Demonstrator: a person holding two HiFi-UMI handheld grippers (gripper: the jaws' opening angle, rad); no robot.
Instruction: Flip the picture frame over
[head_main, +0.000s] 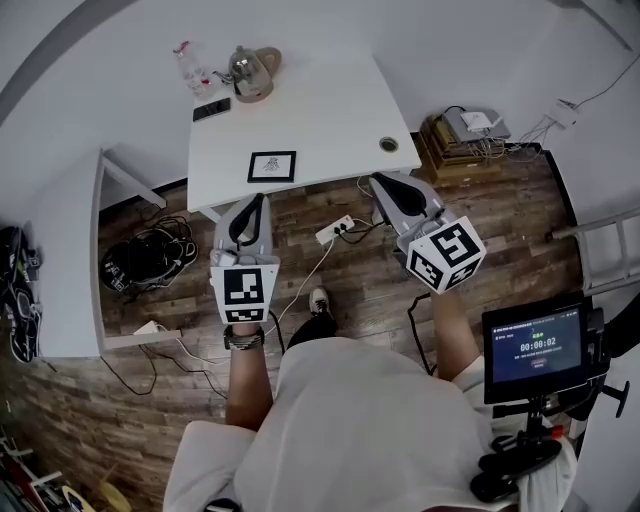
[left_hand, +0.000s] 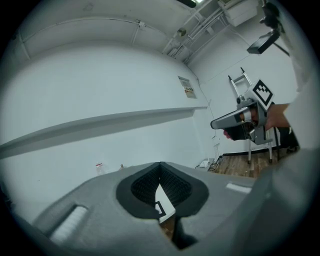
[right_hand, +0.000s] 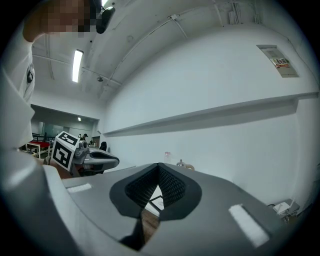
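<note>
Hovering short of the table (head_main: 320, 110) with left gripper (head_main: 252, 200) and right gripper (head_main: 385, 180) pinched closed, empty, picture frame (head_main: 272, 166) lying face up by the near edge; next: open, reach, grip its edge.

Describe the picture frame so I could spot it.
Find the white rectangular table on the wooden floor. Near its front edge lies a small square black picture frame. It lies flat and alone; the glass kettle and flat black device sit at the far corner.
</note>
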